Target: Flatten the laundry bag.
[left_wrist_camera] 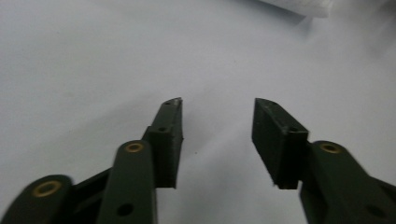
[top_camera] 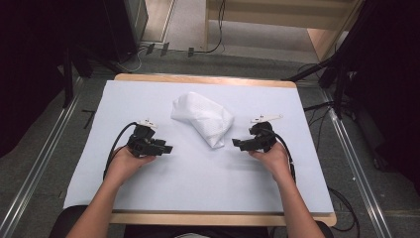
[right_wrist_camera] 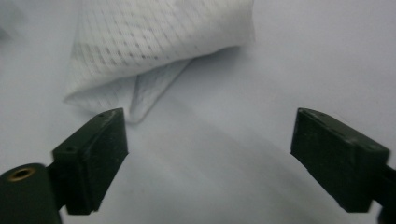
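- Nearest the viewer, two forearms come in from the bottom edge of the high view, each hand wrapped around a black two-jaw gripper with a cable trailing back from it.
- The left gripper (top_camera: pixel 166 148) rests low over the white table cover (top_camera: pixel 208 183), pointing toward the middle. In the left gripper view its jaws stand moderately apart with only bare cover between them; it holds and touches nothing.
- The right gripper (top_camera: pixel 236 143) points inward from the other side. In the right gripper view its jaws are spread wide, wider than the left's, and are empty. The folded lower corner of the cloth lies just ahead of the left-hand jaw, near but not touching.
- Between and beyond the grippers, on the middle of the table, lies a white mesh cloth (top_camera: pixel 203 118), loosely bundled and running diagonally, its narrow end nearest the right gripper and apart from the left.
- The step in hand looks like the approach to grasp the cloth. To do it well, the right gripper should slide low along the cover, take the thin folded corner between its jaws, and close on fabric alone.
- Farthest off, the wooden table edge (top_camera: pixel 203 78), then grey floor with cables.
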Demonstrator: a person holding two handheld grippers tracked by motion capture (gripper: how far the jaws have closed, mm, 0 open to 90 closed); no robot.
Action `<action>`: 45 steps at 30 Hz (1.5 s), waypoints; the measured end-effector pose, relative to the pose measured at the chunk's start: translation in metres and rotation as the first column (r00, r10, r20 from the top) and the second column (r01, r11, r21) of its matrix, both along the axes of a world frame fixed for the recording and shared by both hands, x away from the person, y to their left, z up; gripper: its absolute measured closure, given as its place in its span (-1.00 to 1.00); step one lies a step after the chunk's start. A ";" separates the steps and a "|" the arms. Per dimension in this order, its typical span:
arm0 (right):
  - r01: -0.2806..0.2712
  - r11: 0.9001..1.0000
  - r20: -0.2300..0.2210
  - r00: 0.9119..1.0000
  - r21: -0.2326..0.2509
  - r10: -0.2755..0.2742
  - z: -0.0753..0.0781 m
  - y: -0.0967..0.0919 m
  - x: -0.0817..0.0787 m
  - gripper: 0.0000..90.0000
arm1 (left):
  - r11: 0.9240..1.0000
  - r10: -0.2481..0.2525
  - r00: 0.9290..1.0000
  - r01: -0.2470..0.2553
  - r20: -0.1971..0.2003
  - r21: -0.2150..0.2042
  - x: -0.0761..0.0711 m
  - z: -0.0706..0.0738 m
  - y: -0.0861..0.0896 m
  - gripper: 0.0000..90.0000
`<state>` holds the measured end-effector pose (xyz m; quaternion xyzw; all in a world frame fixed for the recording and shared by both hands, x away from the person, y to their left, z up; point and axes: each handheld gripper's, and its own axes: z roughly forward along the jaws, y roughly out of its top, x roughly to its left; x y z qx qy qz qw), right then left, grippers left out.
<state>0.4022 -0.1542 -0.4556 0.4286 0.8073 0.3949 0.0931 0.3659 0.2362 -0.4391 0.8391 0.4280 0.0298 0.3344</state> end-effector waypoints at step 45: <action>0.044 0.999 -0.035 0.998 0.008 -0.043 0.013 0.016 0.005 0.05 | 0.997 0.003 1.000 -0.004 -0.012 -0.075 0.008 0.006 0.015 -0.12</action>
